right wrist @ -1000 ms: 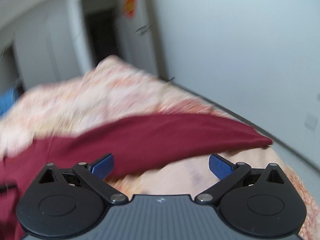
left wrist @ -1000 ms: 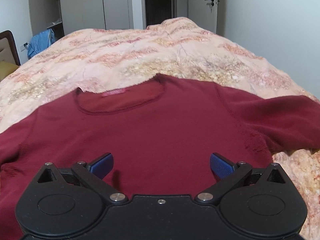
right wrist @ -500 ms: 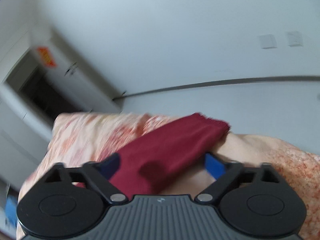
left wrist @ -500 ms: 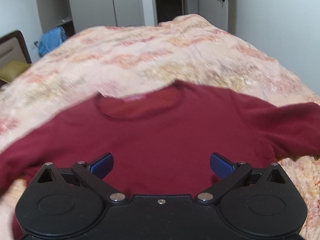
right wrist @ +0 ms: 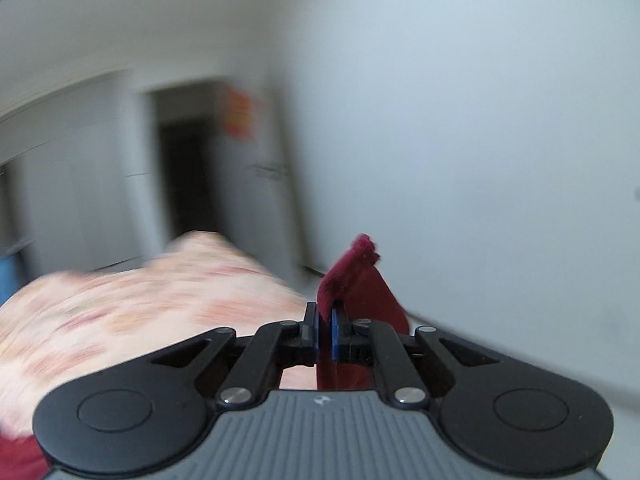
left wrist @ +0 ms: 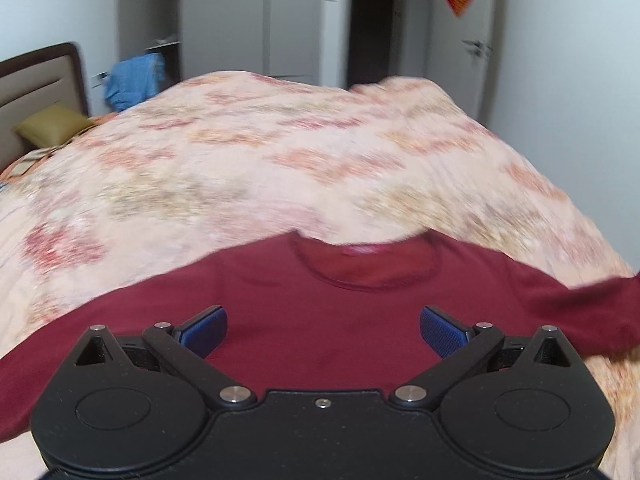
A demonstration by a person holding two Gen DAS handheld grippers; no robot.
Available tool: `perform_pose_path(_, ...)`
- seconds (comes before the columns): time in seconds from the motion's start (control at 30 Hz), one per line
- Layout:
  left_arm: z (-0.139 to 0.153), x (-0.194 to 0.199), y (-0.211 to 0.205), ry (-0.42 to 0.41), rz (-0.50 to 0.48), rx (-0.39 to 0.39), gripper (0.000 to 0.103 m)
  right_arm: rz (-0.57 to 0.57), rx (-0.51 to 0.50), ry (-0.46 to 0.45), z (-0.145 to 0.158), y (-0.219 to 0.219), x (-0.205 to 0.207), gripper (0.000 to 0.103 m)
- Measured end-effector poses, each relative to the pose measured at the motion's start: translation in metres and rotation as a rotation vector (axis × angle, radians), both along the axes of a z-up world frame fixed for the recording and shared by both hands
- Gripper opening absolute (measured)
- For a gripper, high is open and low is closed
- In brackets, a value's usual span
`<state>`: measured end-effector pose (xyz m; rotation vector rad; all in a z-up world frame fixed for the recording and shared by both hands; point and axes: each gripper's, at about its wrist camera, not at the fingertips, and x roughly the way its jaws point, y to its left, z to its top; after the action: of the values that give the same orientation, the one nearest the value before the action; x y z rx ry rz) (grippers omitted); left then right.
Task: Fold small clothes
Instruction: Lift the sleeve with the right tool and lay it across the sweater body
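The left gripper [left wrist: 323, 330] is held with its blue-padded fingers [left wrist: 202, 330] spread wide apart, angled downward, nothing clamped between them. The right gripper [right wrist: 324, 334] is pointed nearly level, its pads [right wrist: 335, 334] pressed together on a dark red sleeve cuff [right wrist: 352, 280].

shirt [left wrist: 304, 320] on bed [left wrist: 280, 168]

Patterned quilt [left wrist: 280, 168] covers the bed; blue cloth [left wrist: 134, 80] (hanging) near wardrobe [left wrist: 224, 20].
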<state>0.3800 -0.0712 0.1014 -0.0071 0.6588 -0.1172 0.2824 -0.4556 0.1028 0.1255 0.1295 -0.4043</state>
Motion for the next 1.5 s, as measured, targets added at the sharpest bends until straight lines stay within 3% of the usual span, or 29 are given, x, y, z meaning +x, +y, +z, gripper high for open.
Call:
perform_pose_path(0.1,0.008,-0.004,0.037,-0.019,0.069,-0.043,0.102,0.222,-0.176,-0.002,0.018,0.078,0.021,0.007)
perform_pose_path(0.2,0.013,-0.008,0.075,-0.039,0.142,-0.089,0.102,0.437,-0.290,0.018,0.017,0.156,0.038,0.007)
perform_pose_path(0.43,-0.001,-0.012,0.135,-0.061,0.237,-0.152,0.102,0.817,-0.428,0.233,-0.034,0.319,0.063,0.006)
perform_pose_path(0.57,-0.023,-0.006,0.141,-0.044,0.205,-0.174,0.102,0.931,-0.466,0.393,-0.069,0.367,0.068,0.007)
perform_pose_path(0.63,-0.034,-0.003,0.138,-0.037,0.182,-0.191,0.102,0.968,-0.433,0.442,-0.077,0.364,0.067,0.015)
perform_pose_path(0.73,-0.048,0.005,0.127,-0.027,0.137,-0.223,0.102,0.998,-0.344,0.429,-0.070,0.330,0.054,0.065)
perform_pose_path(0.77,-0.051,0.008,0.121,-0.023,0.119,-0.230,0.102,1.000,-0.310,0.415,-0.066,0.317,0.055,0.073)
perform_pose_path(0.87,-0.062,0.013,0.099,-0.008,0.054,-0.215,0.102,0.972,-0.224,0.378,-0.054,0.268,0.043,0.084)
perform_pose_path(1.03,-0.087,0.021,0.064,0.021,0.007,-0.120,0.102,0.764,-0.137,0.367,-0.054,0.182,0.042,0.088)
perform_pose_path(1.13,-0.099,0.026,0.054,0.030,0.045,-0.051,0.101,0.625,-0.013,0.387,-0.064,0.133,0.061,0.088)
perform_pose_path(1.2,-0.104,0.028,0.052,0.036,0.066,-0.041,0.101,0.538,0.093,0.403,-0.073,0.103,0.080,0.079)
perform_pose_path(1.27,-0.108,0.030,0.050,0.056,0.083,-0.023,0.100,0.489,0.233,0.422,-0.083,0.074,0.102,0.061)
perform_pose_path(1.33,-0.112,0.030,0.048,0.070,0.076,-0.006,0.100,0.464,0.326,0.460,-0.095,0.054,0.123,0.057)
perform_pose_path(1.4,-0.115,0.028,0.048,0.072,0.073,0.008,0.100,0.465,0.360,0.482,-0.102,0.046,0.135,0.035)
perform_pose_path(1.43,-0.116,0.028,0.048,0.076,0.073,0.019,0.100,0.470,0.346,0.474,-0.100,0.044,0.137,0.013)
perform_pose_path(1.5,-0.120,0.030,0.046,0.088,0.069,0.042,0.100,0.490,0.281,0.392,-0.084,0.040,0.130,0.010)
